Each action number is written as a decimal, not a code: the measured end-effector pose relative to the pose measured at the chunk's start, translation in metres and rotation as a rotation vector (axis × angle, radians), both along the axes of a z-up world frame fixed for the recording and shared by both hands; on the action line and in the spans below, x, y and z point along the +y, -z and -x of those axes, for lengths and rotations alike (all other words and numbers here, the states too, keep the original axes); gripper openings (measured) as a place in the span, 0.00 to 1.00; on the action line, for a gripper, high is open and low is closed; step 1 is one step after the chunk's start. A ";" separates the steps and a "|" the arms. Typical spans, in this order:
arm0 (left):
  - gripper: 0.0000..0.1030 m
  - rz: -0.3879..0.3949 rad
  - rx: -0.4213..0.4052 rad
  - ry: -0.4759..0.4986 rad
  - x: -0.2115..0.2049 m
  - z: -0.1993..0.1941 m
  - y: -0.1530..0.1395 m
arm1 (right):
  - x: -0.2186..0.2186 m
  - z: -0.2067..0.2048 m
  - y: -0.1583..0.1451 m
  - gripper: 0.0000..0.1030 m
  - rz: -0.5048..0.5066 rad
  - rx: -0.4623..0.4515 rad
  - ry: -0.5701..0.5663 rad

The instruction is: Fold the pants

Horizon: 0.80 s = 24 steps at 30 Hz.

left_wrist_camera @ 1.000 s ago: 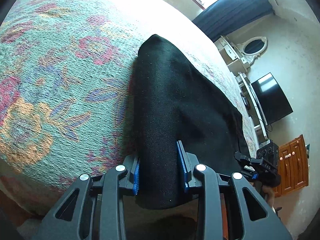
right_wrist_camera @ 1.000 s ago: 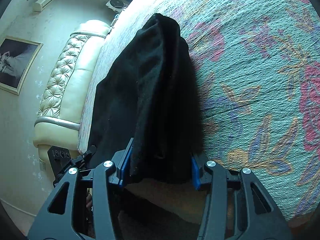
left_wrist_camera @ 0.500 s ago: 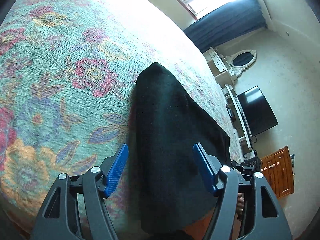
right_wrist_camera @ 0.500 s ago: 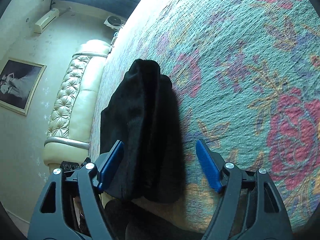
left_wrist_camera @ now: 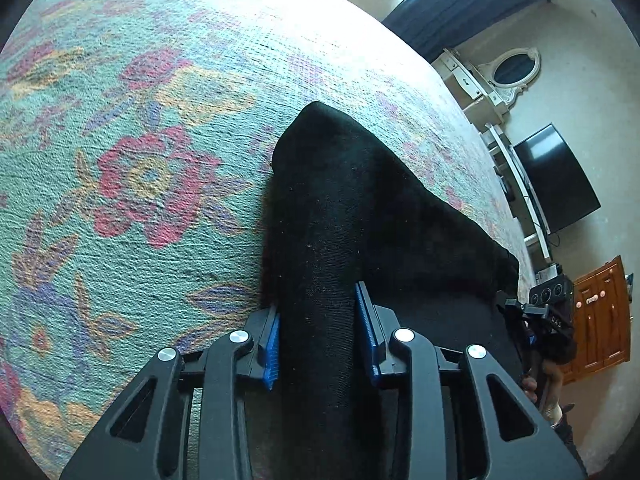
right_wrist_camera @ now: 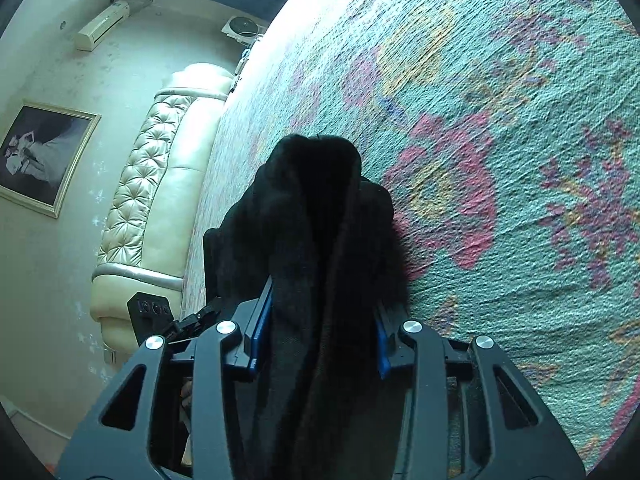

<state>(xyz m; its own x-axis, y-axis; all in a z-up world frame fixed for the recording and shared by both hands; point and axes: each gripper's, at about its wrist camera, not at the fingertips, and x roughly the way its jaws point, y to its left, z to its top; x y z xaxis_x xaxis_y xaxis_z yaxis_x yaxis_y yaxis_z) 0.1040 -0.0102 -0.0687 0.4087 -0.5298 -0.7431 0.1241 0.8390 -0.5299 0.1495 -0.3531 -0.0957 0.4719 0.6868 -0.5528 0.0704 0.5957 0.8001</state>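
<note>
— Now that both sets of fingers have closed again, what are they holding?

— Half a second ago each pair stood wide apart over the cloth. Now the left gripper (left_wrist_camera: 318, 344) is clamped on a band of the black pants (left_wrist_camera: 344, 208), its blue pads pressed against the fabric on either side. The right gripper (right_wrist_camera: 320, 334) has done the same on its own end of the pants (right_wrist_camera: 316, 208), with a thicker, bunched fold squeezed between its pads.

— Where do the pants lie?

— On the flowered bedspread (left_wrist_camera: 132, 184), near the edge of the bed closest to the person. From each wrist view the cloth runs forward out of the fingers to a rounded tip resting on the bedspread. In the left view the other gripper shows at the right margin, at the far end of the same edge.

— So what does the re-grip mean?

— I'd judge a fresh hold has just been taken on the near edge, ready for a next fold. The grip on the right looks lumpy, so layers could slip.
</note>
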 end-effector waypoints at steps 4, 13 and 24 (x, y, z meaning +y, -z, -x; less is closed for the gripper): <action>0.29 -0.061 -0.021 -0.004 -0.004 0.003 -0.008 | 0.006 0.000 -0.003 0.37 0.010 -0.003 0.013; 0.29 -0.109 -0.035 -0.061 0.021 0.009 -0.016 | 0.047 -0.018 -0.005 0.37 0.009 -0.004 -0.034; 0.29 -0.093 -0.024 -0.133 0.064 0.014 -0.015 | 0.093 -0.038 0.002 0.37 -0.031 -0.009 -0.075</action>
